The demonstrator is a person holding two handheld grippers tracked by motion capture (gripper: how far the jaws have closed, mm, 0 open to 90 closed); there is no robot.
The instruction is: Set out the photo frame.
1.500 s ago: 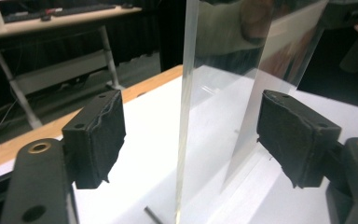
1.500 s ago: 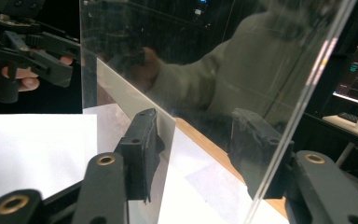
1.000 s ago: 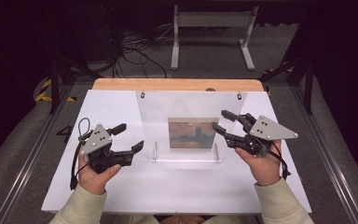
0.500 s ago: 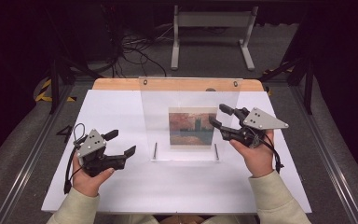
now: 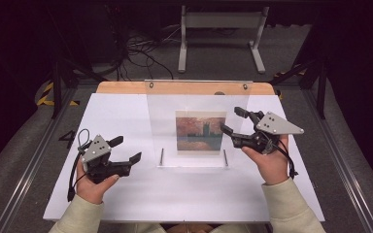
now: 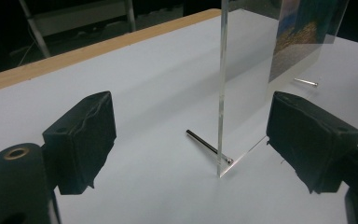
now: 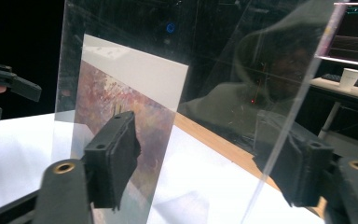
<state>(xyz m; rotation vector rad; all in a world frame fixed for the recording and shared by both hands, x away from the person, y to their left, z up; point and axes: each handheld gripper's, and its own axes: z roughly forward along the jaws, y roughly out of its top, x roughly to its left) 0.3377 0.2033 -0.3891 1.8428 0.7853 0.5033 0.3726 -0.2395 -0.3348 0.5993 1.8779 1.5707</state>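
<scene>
Picture (image 5: 199, 130) in upright clear panel (image 5: 165, 121), mid-table (image 5: 121, 116).

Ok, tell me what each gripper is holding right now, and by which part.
Nothing is held. The left gripper is open, short of the clear upright acrylic panel. The right gripper is open astride the panel's right edge, its jaws not closed on it.

Clear glossy acrylic panel (image 5: 196, 128); matt black rubbery tongs pads (image 6: 81, 140); matt white tabletop (image 5: 121, 116); metal pins (image 6: 207, 146).

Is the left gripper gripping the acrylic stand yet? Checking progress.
No: the left gripper is open, jaws apart from the acrylic stand.
</scene>
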